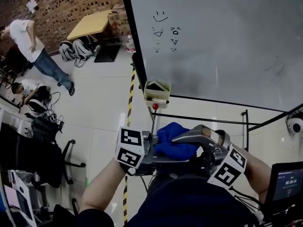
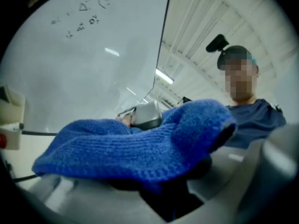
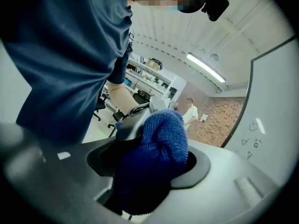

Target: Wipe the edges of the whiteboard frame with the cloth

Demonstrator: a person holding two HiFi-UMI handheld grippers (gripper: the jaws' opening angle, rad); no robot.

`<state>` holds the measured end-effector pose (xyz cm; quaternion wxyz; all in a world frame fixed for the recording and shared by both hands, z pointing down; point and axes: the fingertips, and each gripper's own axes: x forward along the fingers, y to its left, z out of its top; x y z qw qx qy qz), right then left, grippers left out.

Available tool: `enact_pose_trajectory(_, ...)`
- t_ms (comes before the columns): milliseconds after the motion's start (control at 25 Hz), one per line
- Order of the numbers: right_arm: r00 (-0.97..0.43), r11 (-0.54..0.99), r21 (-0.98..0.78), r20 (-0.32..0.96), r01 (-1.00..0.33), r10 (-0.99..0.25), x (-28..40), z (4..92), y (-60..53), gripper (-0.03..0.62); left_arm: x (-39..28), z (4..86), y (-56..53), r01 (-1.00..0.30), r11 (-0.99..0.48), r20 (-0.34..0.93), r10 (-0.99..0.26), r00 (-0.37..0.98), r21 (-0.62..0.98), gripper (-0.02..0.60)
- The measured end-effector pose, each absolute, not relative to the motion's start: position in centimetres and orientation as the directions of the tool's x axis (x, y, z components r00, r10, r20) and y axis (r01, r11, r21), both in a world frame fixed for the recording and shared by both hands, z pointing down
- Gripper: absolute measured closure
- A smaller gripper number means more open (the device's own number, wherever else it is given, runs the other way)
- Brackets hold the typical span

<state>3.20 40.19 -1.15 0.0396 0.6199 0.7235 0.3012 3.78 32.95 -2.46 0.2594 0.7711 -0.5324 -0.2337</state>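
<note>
The right hand-held gripper (image 1: 183, 143) pinches the cloth (image 1: 173, 137), left hand-held gripper (image 1: 157, 149) open around it (whiteboard (image 1: 227, 41), tray (image 1: 157, 91) ahead).

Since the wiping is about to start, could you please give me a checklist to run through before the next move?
1. Blue cloth between the right gripper's jaws: ok.
2. Left gripper's hold on the cloth: cannot tell; the cloth covers its jaws.
3. Whiteboard frame in view ahead: ok.
4. Cloth against the frame: not ok; it is held near the body.
5. Frame's lower corner free: not ok; a marker tray sits there.
</note>
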Motion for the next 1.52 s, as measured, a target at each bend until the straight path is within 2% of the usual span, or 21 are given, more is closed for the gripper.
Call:
enact_pose_trajectory(40,-0.224,0.065,0.467,0.294,0.882,0.929,2.9,-0.6,40.3,0.325,3.6,-2.2,33.2,-0.687,-0.301,-0.118,-0.946,0.300,0.662,0.374)
enact_pose_trajectory(80,-0.220,0.086,0.443,0.261,0.892,0.940,2.5,-0.1,40.2,0.368,3.4,-1.9,33.3,-0.675,-0.307,-0.158,-0.949,0.275,0.671,0.275)
enact_pose_trajectory(120,-0.216,0.110,0.413,0.221,0.904,0.951,2.0,0.2,40.0,0.378,3.2,-1.7,33.3,-0.665,-0.312,-0.199,-0.949,0.243,0.678,0.215)
enact_pose_trajectory(200,-0.212,0.153,0.351,0.137,0.924,0.968,0.8,0.0,39.4,0.399,2.3,-1.7,33.4,-0.658,-0.305,-0.268,-0.950,0.159,0.689,0.172)
enact_pose_trajectory(360,-0.306,0.290,0.231,0.037,0.929,0.951,-4.0,-1.4,36.5,0.418,-2.0,-2.2,35.0,-0.728,-0.146,-0.273,-0.960,-0.058,0.669,0.167)
enact_pose_trajectory(520,-0.455,0.464,0.035,-0.142,0.885,0.879,-12.0,-5.2,32.8,0.419,-8.9,-2.2,40.4,-0.727,0.133,-0.261,-0.878,-0.402,0.673,0.175)
enact_pose_trajectory(640,-0.528,0.555,0.143,-0.186,0.820,0.828,-17.2,-8.1,31.9,0.418,-13.4,-1.5,45.1,-0.659,0.357,-0.227,-0.742,-0.631,0.662,0.234)
enact_pose_trajectory(800,-0.612,0.581,0.495,-0.118,0.647,0.782,-20.8,-13.3,35.0,0.418,-14.8,-3.5,48.5,-0.633,0.537,-0.190,-0.660,-0.727,0.557,0.281)
enact_pose_trajectory(880,-0.641,0.484,0.699,-0.047,0.526,0.766,-22.0,-16.0,37.9,0.418,-14.5,-5.6,48.9,-0.640,0.612,-0.183,-0.641,-0.746,0.465,0.309)
enact_pose_trajectory(1000,-0.678,0.185,0.939,0.065,0.289,0.732,-24.4,-17.0,43.4,0.418,-14.1,-7.4,49.7,-0.633,0.676,-0.196,-0.610,-0.768,0.378,0.347)
enact_pose_trajectory(1080,-0.726,-0.059,0.987,0.148,0.146,0.672,-27.1,-14.0,47.7,0.418,-13.8,-6.5,51.4,-0.620,0.688,-0.213,-0.588,-0.781,0.376,0.367)
enact_pose_trajectory(1200,-0.815,-0.355,0.935,0.209,0.004,0.540,-31.4,-8.5,52.6,0.419,-13.5,-3.8,54.4,-0.604,0.700,-0.236,-0.558,-0.796,0.382,0.380)
enact_pose_trajectory(1320,-0.902,-0.621,0.780,0.319,0.076,0.291,-35.8,-3.0,51.7,0.420,-14.1,-3.5,55.3,-0.597,0.716,-0.240,-0.548,-0.802,0.360,0.383)
enact_pose_trajectory(1400,-0.916,-0.663,0.732,0.359,0.156,0.180,-37.1,-1.2,50.8,0.419,-14.8,-4.1,55.3,-0.596,0.729,-0.236,-0.547,-0.803,0.337,0.385)
enact_pose_trajectory(1520,-0.915,-0.616,0.746,0.391,0.254,0.097,-38.5,-1.8,50.8,0.421,-16.0,-5.2,55.0,-0.593,0.747,-0.227,-0.548,-0.805,0.300,0.391)
